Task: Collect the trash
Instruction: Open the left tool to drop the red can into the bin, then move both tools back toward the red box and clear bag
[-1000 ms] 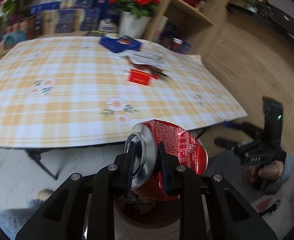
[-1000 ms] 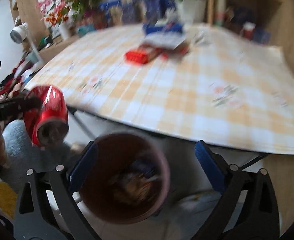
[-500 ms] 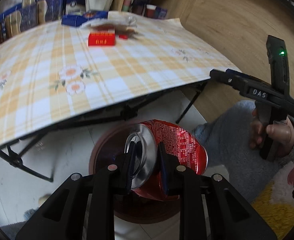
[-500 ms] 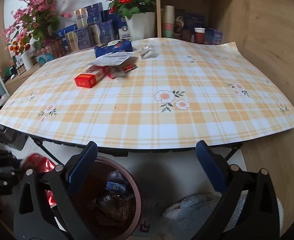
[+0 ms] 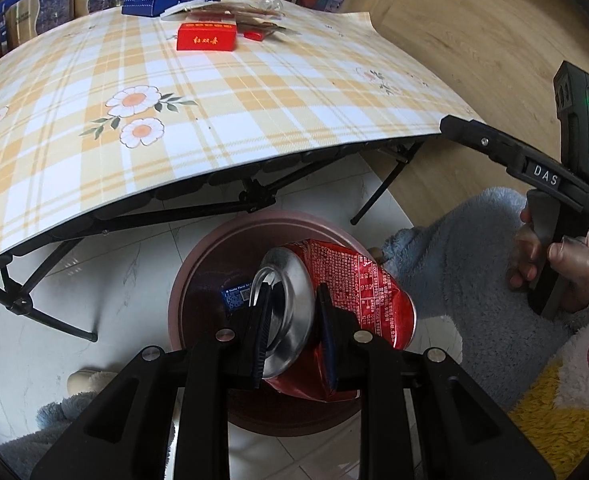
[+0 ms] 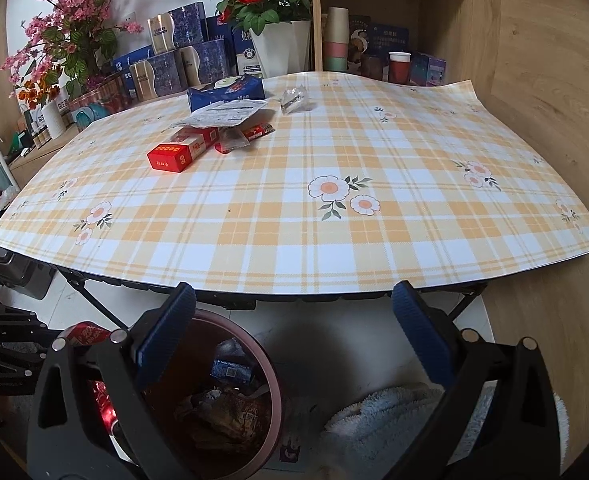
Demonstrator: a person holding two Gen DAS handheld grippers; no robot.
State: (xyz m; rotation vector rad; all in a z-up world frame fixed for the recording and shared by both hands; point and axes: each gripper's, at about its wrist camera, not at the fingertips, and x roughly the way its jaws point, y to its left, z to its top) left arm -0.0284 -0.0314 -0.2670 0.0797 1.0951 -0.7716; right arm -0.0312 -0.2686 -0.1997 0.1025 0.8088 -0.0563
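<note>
Checked orange-and-white tablecloth (image 6: 294,220) covered the folding table, above a tiled floor. Crushed red can (image 5: 334,300) was pinched at its silver top between the fingers of the left gripper (image 5: 292,328), held directly over the round brown trash bin (image 5: 198,264) standing on the floor at the table's near edge. Right gripper (image 6: 294,340) hovered empty, its blue-padded fingers (image 6: 166,332) spread wide, to the right of the bin. On the far tabletop lay a red box (image 6: 178,152), a paper wrapper (image 6: 222,114) and a blue pack (image 6: 226,92).
</note>
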